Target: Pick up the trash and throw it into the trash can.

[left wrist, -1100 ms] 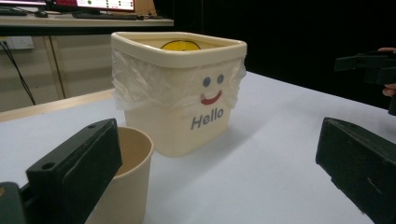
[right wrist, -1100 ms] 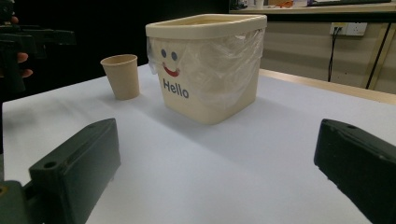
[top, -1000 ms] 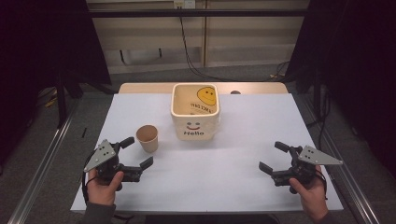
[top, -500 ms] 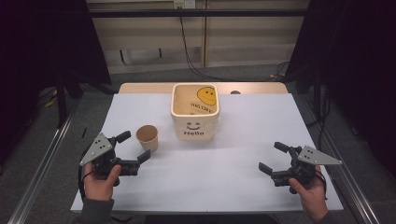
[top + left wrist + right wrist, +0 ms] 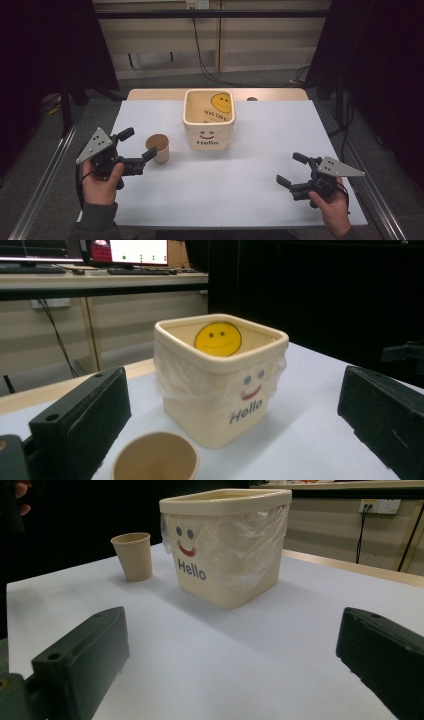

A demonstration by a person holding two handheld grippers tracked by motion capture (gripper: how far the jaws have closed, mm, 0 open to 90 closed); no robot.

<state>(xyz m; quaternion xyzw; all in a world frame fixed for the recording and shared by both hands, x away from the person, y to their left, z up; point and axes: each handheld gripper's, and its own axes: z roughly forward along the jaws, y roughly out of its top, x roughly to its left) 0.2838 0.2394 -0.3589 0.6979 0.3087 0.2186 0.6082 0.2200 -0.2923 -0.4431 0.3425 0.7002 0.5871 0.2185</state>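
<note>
Two things stand on the white table (image 5: 250, 200): one paper cup (image 5: 158, 148) and one cream bin (image 5: 209, 120). Two grippers are held over it, one in each hand.

The cup is plain brown paper, upright and open at the top; as far as its inside shows, nothing lies in it. It stands on the left part of the table, just beside the bin's front left corner and apart from it.

The bin is squarish with rounded corners and a thick rim. A thin clear plastic liner is folded out over its upper walls. Its front carries a small face with two dark eyes and a red smile above the word "Hello", and a yellow smiley disc shows on the inside of its far wall. It stands near the middle of the table, toward the far edge.

The left gripper (image 5: 138, 144) is near the cup, jaws wide apart, one tip close to the cup's side; contact cannot be told. In the left gripper view the cup sits low between the jaws.

The right gripper (image 5: 291, 169) is over the near right part of the table, jaws also wide apart, holding nothing, well apart from both things.
</note>
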